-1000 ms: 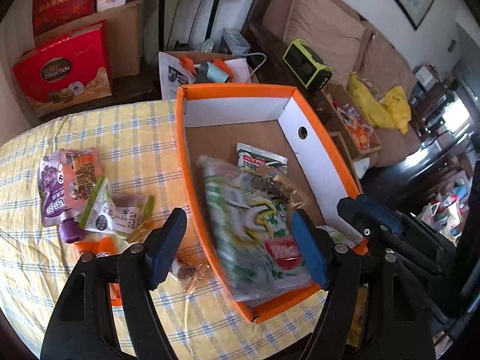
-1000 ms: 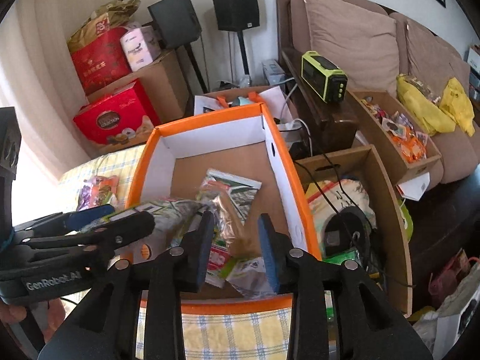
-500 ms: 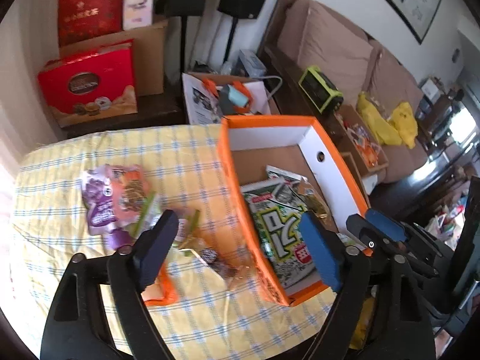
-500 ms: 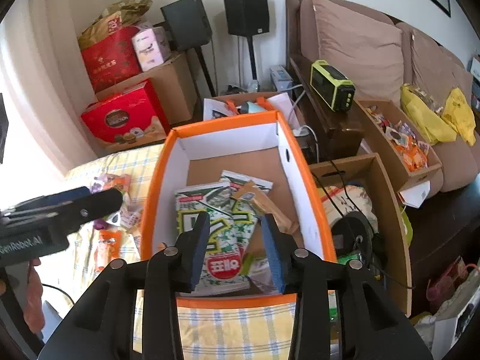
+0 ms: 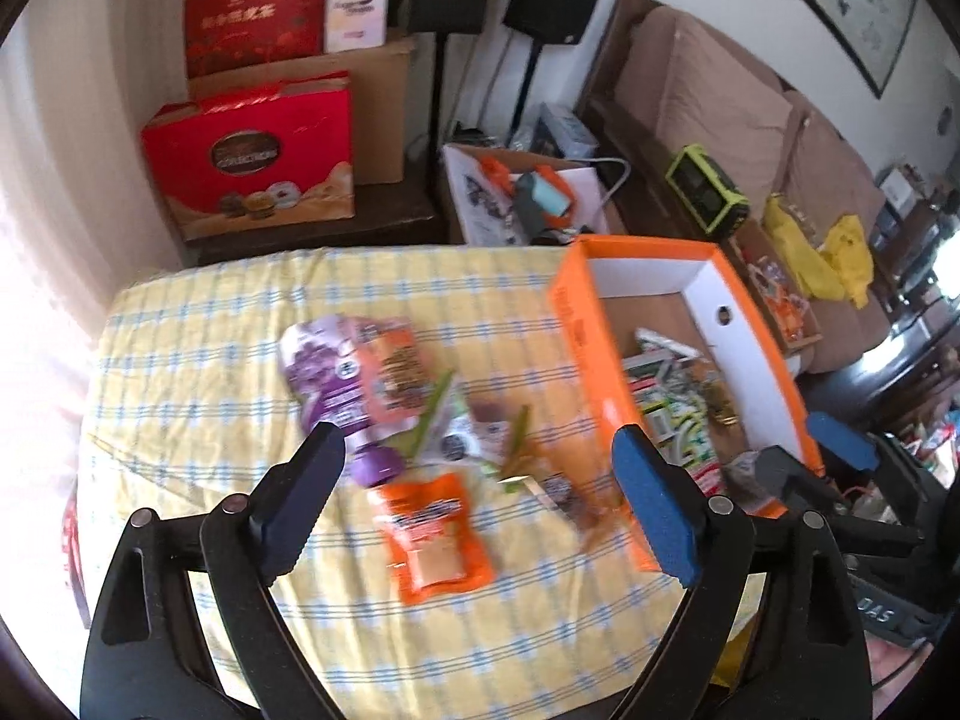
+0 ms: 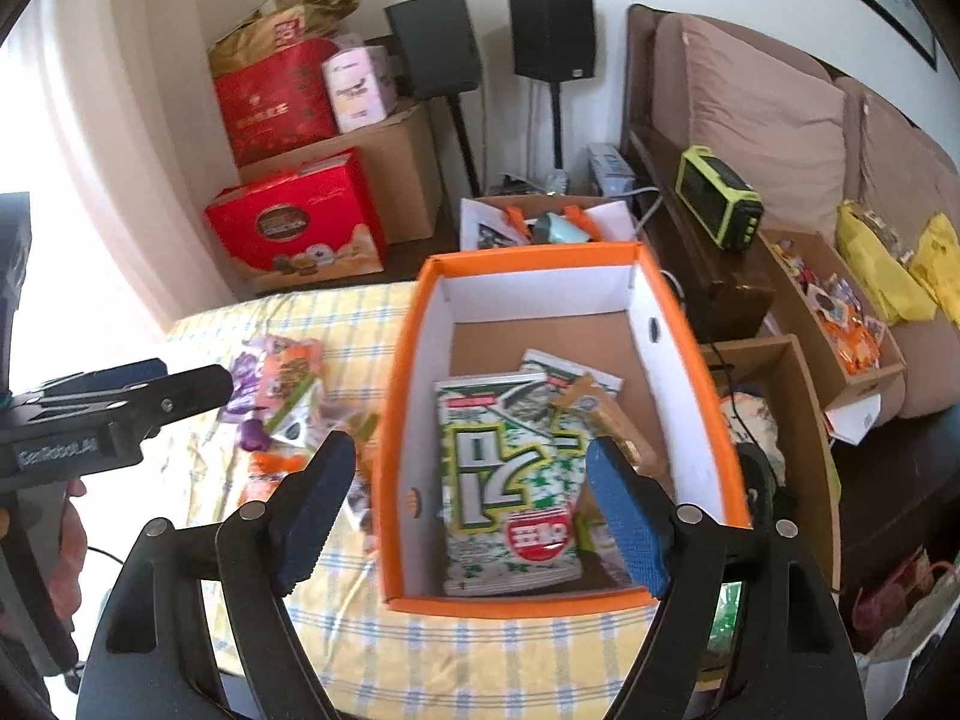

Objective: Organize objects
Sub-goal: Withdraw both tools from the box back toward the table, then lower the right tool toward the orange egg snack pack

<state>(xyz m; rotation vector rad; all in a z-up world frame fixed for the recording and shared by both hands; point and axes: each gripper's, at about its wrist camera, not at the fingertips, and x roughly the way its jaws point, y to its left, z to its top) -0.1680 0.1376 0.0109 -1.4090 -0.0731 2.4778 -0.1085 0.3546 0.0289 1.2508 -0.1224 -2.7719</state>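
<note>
**Snack packets wait on checked cloth as grippers open over orange box**

At far left, a red gift box (image 5: 252, 162) stands against brown cartons below two black speakers. On the yellow-and-blue checked tablecloth (image 5: 198, 360), soft foil pouches lie in a loose heap: a purple spouted pouch (image 5: 327, 372) partly under a salmon-pink packet (image 5: 393, 372), with a glossy orange packet (image 5: 435, 540) nearest the camera. The left gripper (image 5: 474, 504) hangs above that heap, its blue ribbed pads spread wide and opening further, nothing between them. To the right sits the orange cardboard box (image 6: 396, 420), white inside with a brown floor, holding a flat green-and-white snack bag (image 6: 510, 480) that lies over smaller crinkled wrappers. The right gripper (image 6: 474, 510) hovers over the box's near end, its jaws opening and pressing on nothing, the bag lying free below. Beyond, a lime-green device (image 6: 720, 198) rests on a dark wooden bench beside a tan cushioned sofa (image 6: 768, 114).
</note>
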